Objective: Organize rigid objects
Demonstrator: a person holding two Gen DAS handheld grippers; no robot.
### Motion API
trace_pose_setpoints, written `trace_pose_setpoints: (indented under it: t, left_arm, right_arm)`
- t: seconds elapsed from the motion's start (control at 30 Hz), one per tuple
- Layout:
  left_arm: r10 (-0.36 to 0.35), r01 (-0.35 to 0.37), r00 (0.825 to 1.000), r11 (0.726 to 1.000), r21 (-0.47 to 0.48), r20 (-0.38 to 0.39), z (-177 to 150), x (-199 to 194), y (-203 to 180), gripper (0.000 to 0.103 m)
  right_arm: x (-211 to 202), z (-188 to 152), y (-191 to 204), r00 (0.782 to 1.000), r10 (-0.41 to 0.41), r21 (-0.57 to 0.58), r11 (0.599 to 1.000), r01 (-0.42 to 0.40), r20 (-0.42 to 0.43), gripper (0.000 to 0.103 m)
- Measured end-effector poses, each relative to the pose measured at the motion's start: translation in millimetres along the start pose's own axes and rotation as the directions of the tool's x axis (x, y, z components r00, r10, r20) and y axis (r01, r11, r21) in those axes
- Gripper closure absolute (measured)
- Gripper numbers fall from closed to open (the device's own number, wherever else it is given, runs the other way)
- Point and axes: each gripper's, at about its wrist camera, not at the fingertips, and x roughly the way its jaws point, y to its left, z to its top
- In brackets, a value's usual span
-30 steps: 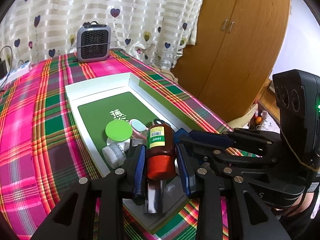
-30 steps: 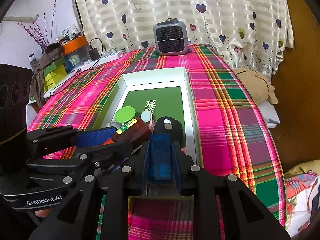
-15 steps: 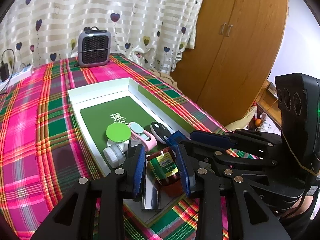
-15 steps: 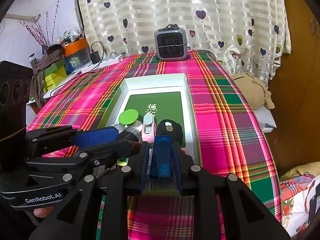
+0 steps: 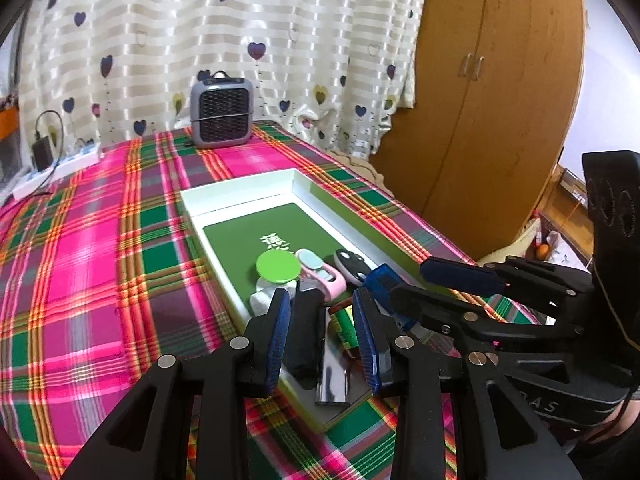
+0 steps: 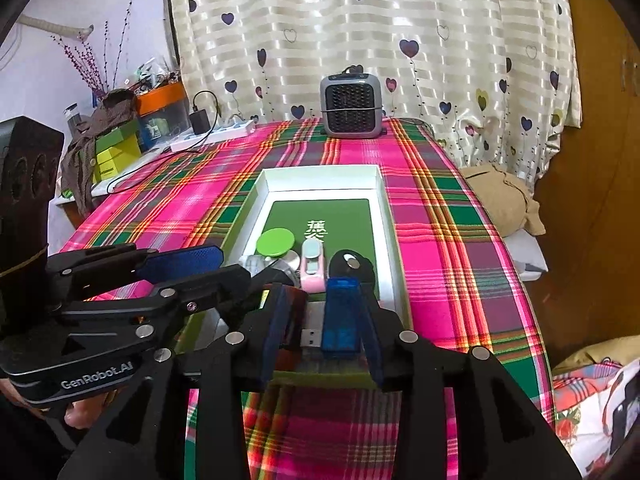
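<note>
Here the surface [image 6: 432,216] wears a pink, green and red plaid cloth, with a heart-print curtain [image 6: 360,20] behind and a wooden wardrobe [image 5: 492,80] to one side. A small grey heater [image 6: 350,106] stands at the far edge, near a power strip [image 6: 212,136]. The white tray [image 6: 386,224] sits mid-surface, holding a green lid [image 6: 275,242], a pink clip [image 6: 313,266], a black fob [image 6: 351,268] and a blue USB stick [image 6: 340,316]. The right hand-held gripper [image 6: 320,320] has just been opening; its jaws stand apart around the stick. The left hand-held gripper [image 5: 322,332] is apart too, its jaws over the brown bottle [image 5: 342,320] lying in the tray.
</note>
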Motion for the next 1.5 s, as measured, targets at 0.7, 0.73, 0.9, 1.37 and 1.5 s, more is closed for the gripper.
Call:
trace_pose_setpoints:
  t: [0.7, 0.73, 0.9, 1.37, 1.5]
  left_arm:
    - [0.102, -0.103, 0.994, 0.995, 0.019, 0.037, -22, -37, -6, 0.072]
    - [0.104, -0.105, 0.994, 0.994, 0.018, 0.038, -23, -38, -6, 0.072]
    - [0.113, -0.113, 0.993, 0.993, 0.018, 0.032, -33, -43, -6, 0.072]
    - [0.120, -0.119, 0.992, 0.992, 0.033, -0.032, -60, -34, -9, 0.072]
    - [0.124, -0.122, 0.991, 0.992, 0.037, -0.057, -66, -27, -8, 0.072]
  right_arm:
    - [-23, -13, 33, 1.000, 0.002, -0.065, 0.998, -0.001, 0.022, 0.066]
    - [-24, -14, 34, 1.000, 0.003, -0.067, 0.998, -0.001, 0.022, 0.066]
    - [-27, -22, 39, 1.000, 0.008, -0.073, 0.997, -0.007, 0.013, 0.066]
    - [-18, -48, 43, 0.999, 0.004, -0.072, 0.997, -0.008, -0.051, 0.066]
    - [-12, -55, 43, 0.997, -0.002, -0.076, 0.997, -0.004, -0.076, 0.066]
